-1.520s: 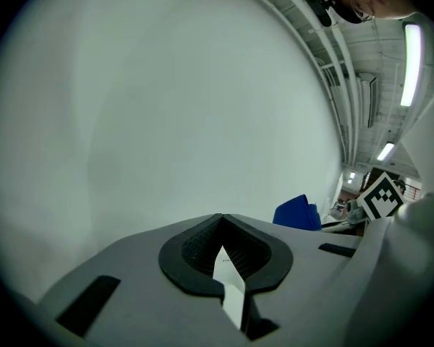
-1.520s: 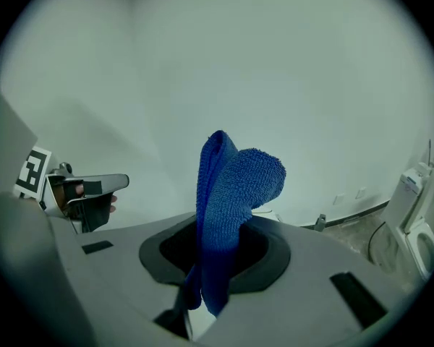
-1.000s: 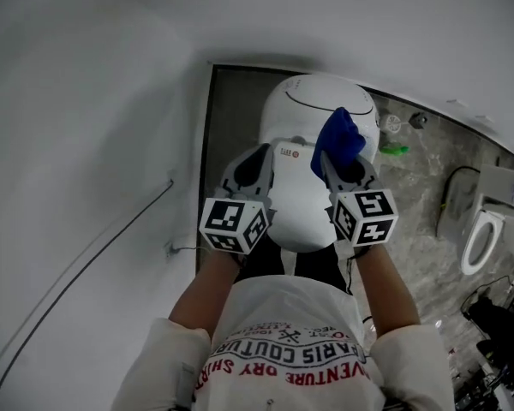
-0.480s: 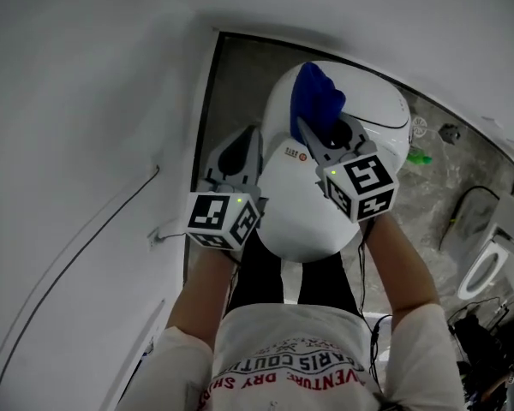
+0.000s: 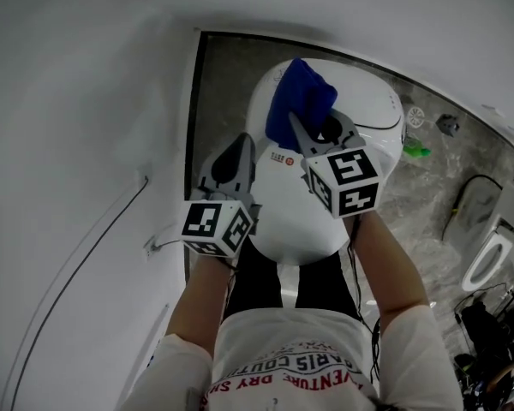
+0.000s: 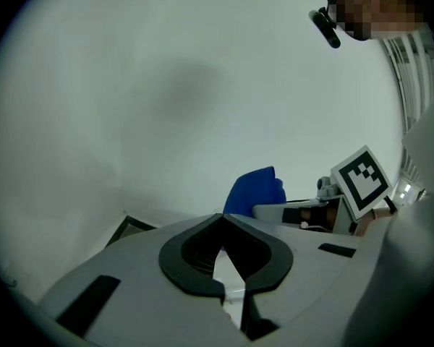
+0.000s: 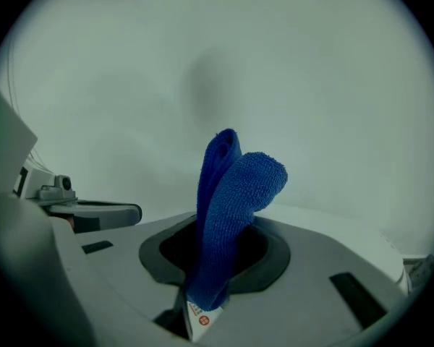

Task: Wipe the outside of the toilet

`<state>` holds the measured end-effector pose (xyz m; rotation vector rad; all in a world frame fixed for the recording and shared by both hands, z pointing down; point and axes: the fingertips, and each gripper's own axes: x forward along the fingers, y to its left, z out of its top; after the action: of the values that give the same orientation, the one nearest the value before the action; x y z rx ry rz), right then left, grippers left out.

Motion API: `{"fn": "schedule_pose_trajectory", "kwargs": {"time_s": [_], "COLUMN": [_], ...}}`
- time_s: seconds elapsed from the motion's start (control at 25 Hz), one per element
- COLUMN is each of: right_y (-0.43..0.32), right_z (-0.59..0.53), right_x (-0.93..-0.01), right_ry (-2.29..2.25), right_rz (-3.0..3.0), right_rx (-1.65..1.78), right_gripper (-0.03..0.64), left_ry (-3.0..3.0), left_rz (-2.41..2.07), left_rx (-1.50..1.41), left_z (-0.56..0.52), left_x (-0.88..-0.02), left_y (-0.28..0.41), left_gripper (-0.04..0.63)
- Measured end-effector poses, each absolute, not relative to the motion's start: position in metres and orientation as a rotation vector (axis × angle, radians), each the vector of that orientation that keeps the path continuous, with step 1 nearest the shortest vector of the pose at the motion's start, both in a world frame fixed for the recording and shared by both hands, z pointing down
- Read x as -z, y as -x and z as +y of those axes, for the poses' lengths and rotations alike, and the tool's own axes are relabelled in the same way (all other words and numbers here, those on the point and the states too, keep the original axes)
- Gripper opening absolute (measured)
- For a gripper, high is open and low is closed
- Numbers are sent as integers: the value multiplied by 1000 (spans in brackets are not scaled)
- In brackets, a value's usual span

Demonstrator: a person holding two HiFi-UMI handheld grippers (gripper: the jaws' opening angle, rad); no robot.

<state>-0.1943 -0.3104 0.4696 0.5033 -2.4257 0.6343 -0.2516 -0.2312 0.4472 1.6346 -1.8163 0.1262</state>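
Observation:
The white toilet (image 5: 360,118) stands below me with its lid down. My right gripper (image 5: 319,128) is over the rear left of the lid, shut on a folded blue cloth (image 5: 298,101) that sticks out past the fingertips. In the right gripper view the cloth (image 7: 228,201) stands up from the shut jaws, its small label at the bottom. My left gripper (image 5: 240,144) hovers at the toilet's left edge, shut and holding nothing; its own view shows the fingertips (image 6: 222,219) meeting, with the blue cloth (image 6: 254,191) behind them.
A white wall (image 5: 86,101) runs close on the left, with a thin cable (image 5: 77,264) on it. A dark floor strip (image 5: 207,101) lies between wall and toilet. On the grey stone floor (image 5: 428,204) lie a green object (image 5: 416,151) and a drain (image 5: 414,116). Another white fixture (image 5: 488,259) stands at right.
The right gripper has carried the blue cloth from the lid's right rear across to its left rear. The left gripper stayed shut beside the toilet's left edge.

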Motion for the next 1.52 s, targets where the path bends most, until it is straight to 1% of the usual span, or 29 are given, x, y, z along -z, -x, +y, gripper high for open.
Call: {"fn": "schedule_pose_trajectory", "kwargs": {"time_s": [0.28,0.48,0.8,1.12,1.52], "right_y": [156,111,49,-28,-97], "right_z": [-329,-352,-370,-386,-401], "right_x": [-467,-470,-472,-487,-526], "right_ry": [-578,-633,-709,-809,-909], "right_rz": [-2407,-2414,-2399,-2349,-2314], "right_rx": [-647,-765,-827,-881,-949], "right_gripper": [77,77,77,77,77], "left_ry": [-1671,-1706,-1753,-1786,-1827], "left_rz": [-1761,-1724,-1680,-1631,-1537], "left_rx": [-141,-163,-200,-209,-283], "left_z": [-246,-267,-288,-303,-308], "left_x": [-449,-450,-454,-460,-501], "left_y": [210,170,113,47,-21], "left_gripper": [6,6,6,6,6]}}
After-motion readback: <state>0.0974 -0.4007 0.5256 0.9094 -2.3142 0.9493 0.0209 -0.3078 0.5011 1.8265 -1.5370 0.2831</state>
